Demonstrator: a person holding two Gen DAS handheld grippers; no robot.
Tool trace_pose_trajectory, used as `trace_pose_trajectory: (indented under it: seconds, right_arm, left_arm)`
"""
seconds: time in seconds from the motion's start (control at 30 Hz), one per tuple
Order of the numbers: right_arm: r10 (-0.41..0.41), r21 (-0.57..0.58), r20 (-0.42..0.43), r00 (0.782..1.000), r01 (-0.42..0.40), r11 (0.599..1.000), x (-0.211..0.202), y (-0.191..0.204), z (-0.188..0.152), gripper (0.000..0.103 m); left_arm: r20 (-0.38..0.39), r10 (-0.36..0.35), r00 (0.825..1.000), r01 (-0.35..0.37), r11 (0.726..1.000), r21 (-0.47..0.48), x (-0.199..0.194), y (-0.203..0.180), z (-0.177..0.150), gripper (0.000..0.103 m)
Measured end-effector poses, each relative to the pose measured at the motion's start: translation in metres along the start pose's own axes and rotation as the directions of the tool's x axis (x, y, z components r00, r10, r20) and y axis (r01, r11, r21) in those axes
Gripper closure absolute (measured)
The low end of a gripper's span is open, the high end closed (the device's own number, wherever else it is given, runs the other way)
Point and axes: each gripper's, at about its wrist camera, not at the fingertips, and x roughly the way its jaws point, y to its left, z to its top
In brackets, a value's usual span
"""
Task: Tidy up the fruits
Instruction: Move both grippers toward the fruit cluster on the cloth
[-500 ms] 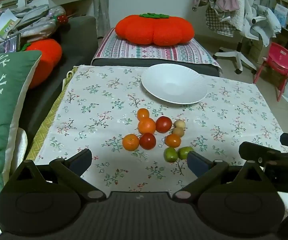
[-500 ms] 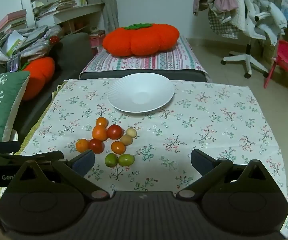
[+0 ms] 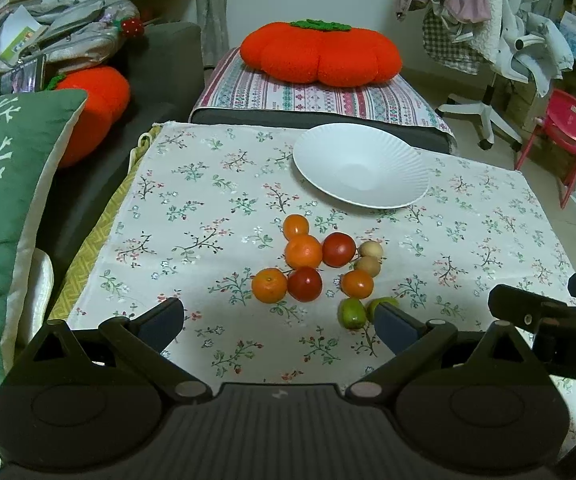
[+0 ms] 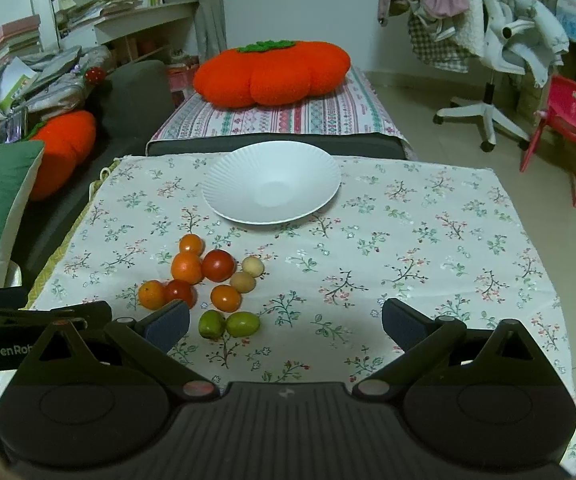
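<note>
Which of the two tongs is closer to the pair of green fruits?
Left, by a little. The left tongs have one fingertip overlapping the right-hand green fruit in view. The right tongs frame the pair, with both fingertips apart from them. Both tongs are open and empty.

Home living room, lived-in. Ahead of the claws, a low table with a floral cloth (image 4: 427,240); beyond it a striped bench (image 4: 327,116) carrying a pumpkin cushion (image 4: 272,72). Off to the left, a dark sofa (image 3: 164,64) with a green pillow (image 3: 4,184), bags, and bookshelves (image 4: 128,4) behind. To the right, an office chair (image 4: 499,52) heaped with clothes and a red kid's chair (image 4: 567,116) on tile floor.
</note>
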Motion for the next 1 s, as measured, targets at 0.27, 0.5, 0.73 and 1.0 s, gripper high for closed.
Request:
trace_pose_trajectory:
  seconds: [0.27, 0.5, 0.73, 1.0]
  right_arm:
    - [0.047, 0.031, 0.039, 0.998, -0.048, 0.998, 0.008, -0.001, 0.000, 0.000]
    - [0.037, 0.029, 0.008, 0.999, -0.038, 0.999, 0.019, -0.001, 0.002, 0.000]
    - [0.038, -0.003, 0.017, 0.999, -0.038, 0.999, 0.033, -0.004, 0.003, 0.000]
    - [0.042, -0.117, 0.130, 0.991, -0.027, 0.993, 0.053, -0.010, 0.005, 0.000]
  left_arm:
    - [-0.016, -0.008, 1.000, 0.008, 1.000, -0.001, 0.010, 0.005, 0.002, 0.012]
    - [-0.037, -0.025, 0.999, 0.025, 1.000, 0.003, 0.025, 0.008, 0.005, 0.012]
    - [-0.068, -0.023, 0.997, 0.022, 1.000, -0.015, 0.049, 0.022, 0.004, 0.012]
    - [-0.081, -0.038, 0.996, 0.036, 0.999, -0.031, 0.076, 0.045, 0.002, 0.012]
